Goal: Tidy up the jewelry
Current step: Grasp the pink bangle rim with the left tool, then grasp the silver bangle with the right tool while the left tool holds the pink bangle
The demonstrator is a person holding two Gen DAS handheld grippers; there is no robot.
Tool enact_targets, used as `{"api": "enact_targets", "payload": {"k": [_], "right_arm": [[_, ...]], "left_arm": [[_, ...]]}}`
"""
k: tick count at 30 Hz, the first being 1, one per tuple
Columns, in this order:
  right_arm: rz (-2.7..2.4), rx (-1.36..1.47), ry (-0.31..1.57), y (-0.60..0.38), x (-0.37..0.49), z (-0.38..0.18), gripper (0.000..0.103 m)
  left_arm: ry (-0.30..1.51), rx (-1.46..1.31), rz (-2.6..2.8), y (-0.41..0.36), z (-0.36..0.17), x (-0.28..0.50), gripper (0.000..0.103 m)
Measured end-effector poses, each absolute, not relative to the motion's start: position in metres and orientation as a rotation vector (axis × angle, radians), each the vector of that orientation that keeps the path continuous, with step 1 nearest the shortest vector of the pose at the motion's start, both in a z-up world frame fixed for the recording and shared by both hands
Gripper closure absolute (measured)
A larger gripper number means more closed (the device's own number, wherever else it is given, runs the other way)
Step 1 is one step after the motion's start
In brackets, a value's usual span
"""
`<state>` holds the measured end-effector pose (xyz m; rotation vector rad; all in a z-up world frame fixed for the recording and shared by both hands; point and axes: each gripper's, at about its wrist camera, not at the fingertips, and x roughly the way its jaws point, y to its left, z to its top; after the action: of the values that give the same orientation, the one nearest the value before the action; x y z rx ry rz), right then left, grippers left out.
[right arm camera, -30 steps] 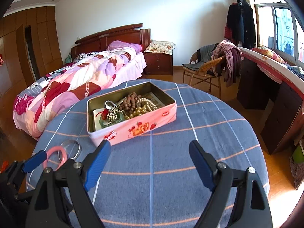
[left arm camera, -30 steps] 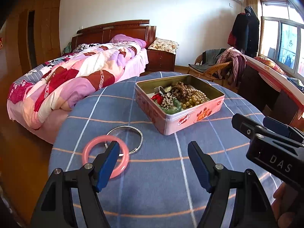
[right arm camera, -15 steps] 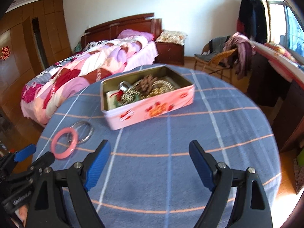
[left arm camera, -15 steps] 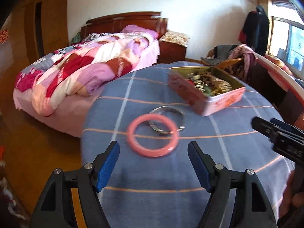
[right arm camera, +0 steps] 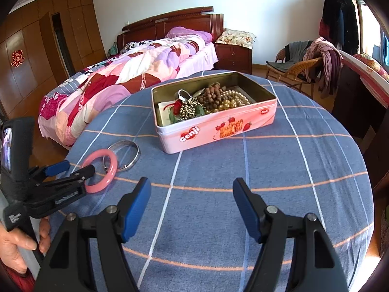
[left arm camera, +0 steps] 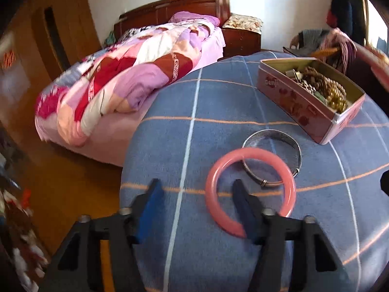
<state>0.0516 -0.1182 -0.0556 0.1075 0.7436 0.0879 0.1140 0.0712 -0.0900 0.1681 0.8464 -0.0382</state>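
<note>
Your left gripper [left arm camera: 194, 199] has just been closing, jaws now half spread, straddling the near-left arc of the pink bangle [left arm camera: 250, 191]: one jaw inside the ring, one outside. The blur makes it hard to tell whether either pad touches the rim yet; I judge not. So the step in hand is picking up that bangle, and the next move calls for finishing the squeeze on the rim, then lifting clear of the silver bangle [left arm camera: 272, 158], which lies partly under the pink one's far side and may drag along.

Your right gripper [right arm camera: 192, 206] has been narrowing too, but its jaws stand spread over bare surface [right arm camera: 304, 170], pinching nothing.

The tin [right arm camera: 214, 131], already holding beads, sits near, up and to the right, path open. Mind the surface edge just left of the bangle; the floor [left arm camera: 73, 182] drops away there.
</note>
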Motion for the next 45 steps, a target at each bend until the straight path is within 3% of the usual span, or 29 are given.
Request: {"api": "enact_targets", "payload": {"k": [2,5,6,10,15,25,27,29,32,41,42,44,45], "right_arm": [[0.101,0.116,0.753,-0.117,0.054,-0.057,0.03],[0.118,0.119,0.768,-0.111,0.057,-0.061,0.03],[0.124,0.12,0.773,-0.11,0.059,-0.062,0.03],[0.143,0.13,0.787,-0.106,0.063,-0.064,0.032],[0.179,0.174,0.828,-0.105,0.077,-0.069,0.046],[0.298,0.204,0.871,-0.072,0.109,-0.077,0.046],[0.323,0.175,0.878,-0.061,0.116,-0.078,0.043],[0.336,0.15,0.877,-0.051,0.121,-0.078,0.027],[0.344,0.12,0.877,-0.039,0.131,-0.08,0.016],[0.288,-0.113,0.887,-0.002,0.145,-0.094,0.01],[0.283,-0.139,0.886,0.001,0.144,-0.094,0.012],[0.283,-0.141,0.874,-0.004,0.141,-0.092,0.028],[0.284,-0.14,0.873,-0.007,0.14,-0.091,0.03]], "left_arm": [[0.834,0.208,-0.04,0.067,-0.09,0.116,0.063],[0.814,0.29,-0.044,0.06,-0.091,0.116,0.089],[0.814,0.297,-0.071,0.059,-0.092,0.114,0.093],[0.804,0.247,-0.115,0.062,-0.09,0.113,0.093],[0.742,0.064,-0.188,0.081,-0.072,0.097,0.094],[0.648,-0.04,-0.19,0.104,-0.043,0.086,0.094],[0.642,-0.049,-0.18,0.109,-0.041,0.085,0.094],[0.633,-0.074,-0.175,0.115,-0.038,0.084,0.094],[0.617,-0.1,-0.165,0.122,-0.033,0.085,0.094],[0.637,-0.112,-0.129,0.13,-0.041,0.095,0.094],[0.643,-0.117,-0.132,0.13,-0.043,0.096,0.094],[0.643,-0.117,-0.135,0.128,-0.042,0.095,0.094],[0.642,-0.117,-0.137,0.128,-0.042,0.094,0.094]]}}
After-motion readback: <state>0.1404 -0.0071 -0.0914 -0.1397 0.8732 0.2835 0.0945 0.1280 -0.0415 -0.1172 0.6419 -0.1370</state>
